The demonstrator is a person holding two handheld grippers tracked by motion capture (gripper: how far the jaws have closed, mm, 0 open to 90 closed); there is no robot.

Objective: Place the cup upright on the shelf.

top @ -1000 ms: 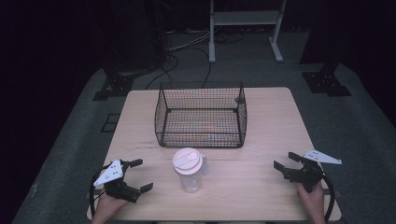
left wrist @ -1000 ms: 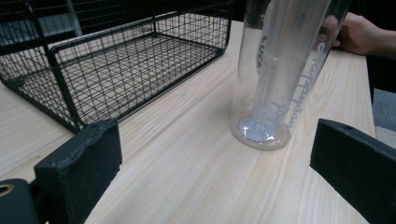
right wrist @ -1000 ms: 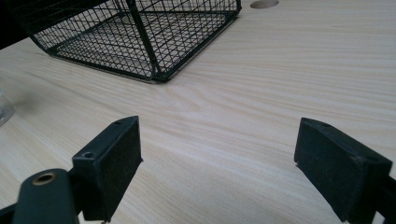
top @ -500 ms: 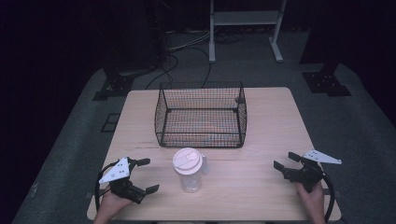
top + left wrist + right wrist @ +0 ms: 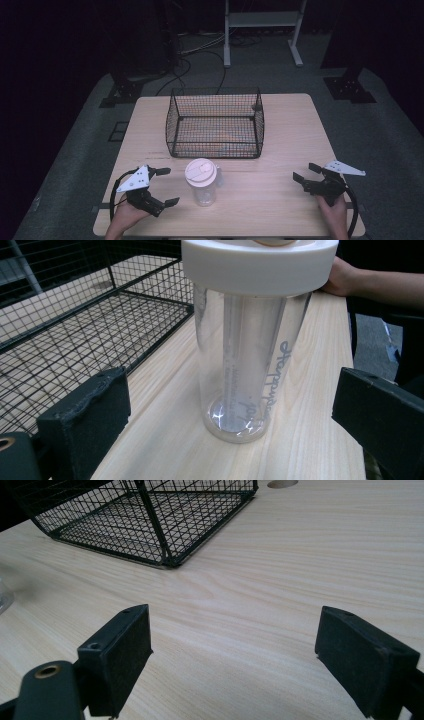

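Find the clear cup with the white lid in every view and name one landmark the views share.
High view: the cup stands lower centre, in front of the wire basket.
Left gripper view: centre, upright, between the open jaws.
Right gripper view: only a clear edge at the far left, probably the cup.
Shared landmark: the wire basket.

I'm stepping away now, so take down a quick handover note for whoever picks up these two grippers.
Left gripper: open, aimed at the clear plastic tumbler with the white lid, not touching it.
Right gripper: open, resting low at the right side of the light wooden table, holding nothing.
Tumbler: upright, just in front of the black wire basket.
Done: nothing gripped so far.
Left: probably close the left gripper on the tumbler and put it in the basket.
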